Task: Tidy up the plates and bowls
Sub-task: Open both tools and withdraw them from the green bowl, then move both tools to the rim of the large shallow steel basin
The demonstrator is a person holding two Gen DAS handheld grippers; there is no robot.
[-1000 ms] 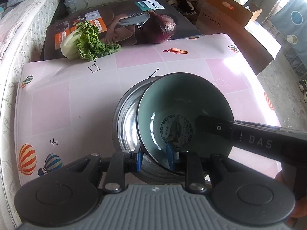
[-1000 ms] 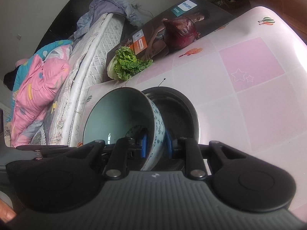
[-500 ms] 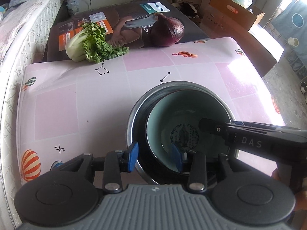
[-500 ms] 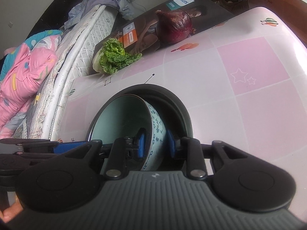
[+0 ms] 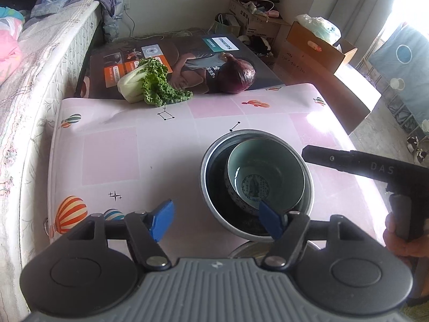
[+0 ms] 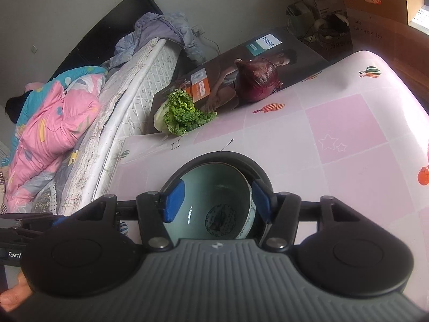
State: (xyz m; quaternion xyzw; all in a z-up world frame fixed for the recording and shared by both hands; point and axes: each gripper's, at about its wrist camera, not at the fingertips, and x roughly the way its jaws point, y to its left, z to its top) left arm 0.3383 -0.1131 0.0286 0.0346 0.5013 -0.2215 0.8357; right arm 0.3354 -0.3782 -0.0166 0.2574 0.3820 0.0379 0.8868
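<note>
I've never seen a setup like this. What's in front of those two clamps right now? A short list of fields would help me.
surface: pink patterned table cover
main item: ceramic bowl, pale green inside, sitting in a larger metal bowl
left gripper: jaws just opened, nothing between them
right gripper: jaws just opened, straddling the ceramic bowl's rim without pressing
far edge: leafy cabbage and red onion on a printed box
</note>
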